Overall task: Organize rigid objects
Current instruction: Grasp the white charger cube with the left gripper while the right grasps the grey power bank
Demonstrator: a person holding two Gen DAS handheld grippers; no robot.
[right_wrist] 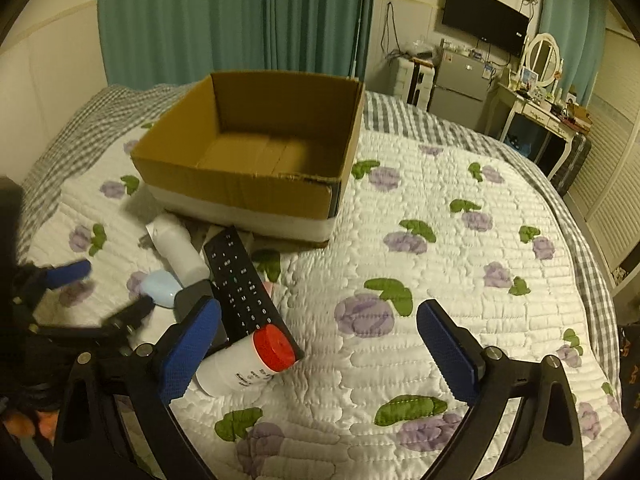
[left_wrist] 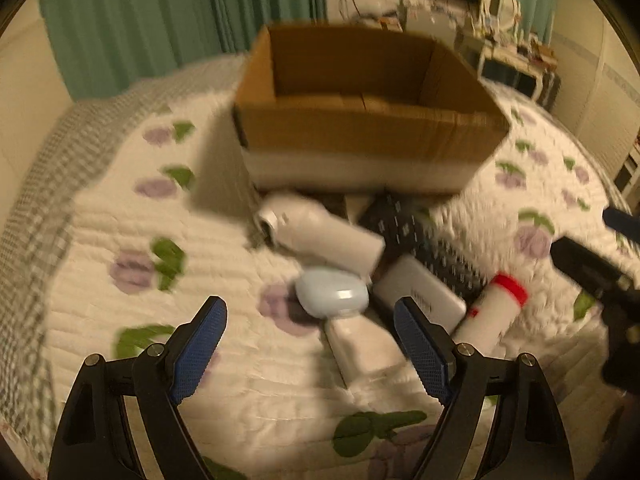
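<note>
On the quilted bed (right_wrist: pixel 440 248) a small pile of things lies just in front of the open cardboard box (right_wrist: pixel 256 184), which looks empty.

Going left to right in the left wrist view: the white cylinder device (left_wrist: pixel 316 236) lies on its side, its long axis running from the box's near left corner toward the remote, round end pointing left. The pale blue earbud case (left_wrist: pixel 332 292) touches it below. Your left gripper (left_wrist: pixel 310 322) is spread wide and holds nothing; the case sits just ahead of its jaws. A white block (left_wrist: pixel 360 348) lies between the jaws. Next come the grey power bank (left_wrist: pixel 420 296) and the black remote (left_wrist: pixel 420 240), its long axis going diagonally away toward the box. Last is the white bottle with red cap (left_wrist: pixel 496 304), on its side.

Your right gripper (right_wrist: pixel 318 324) is also spread wide and holds nothing, over bare quilt; the bottle's cap points toward it.

The 1st risk, in my judgement: the case is smooth and rounded, so it may slip out on the soft quilt. Also the left view is blurred, so closing now could catch the white block instead.
</note>
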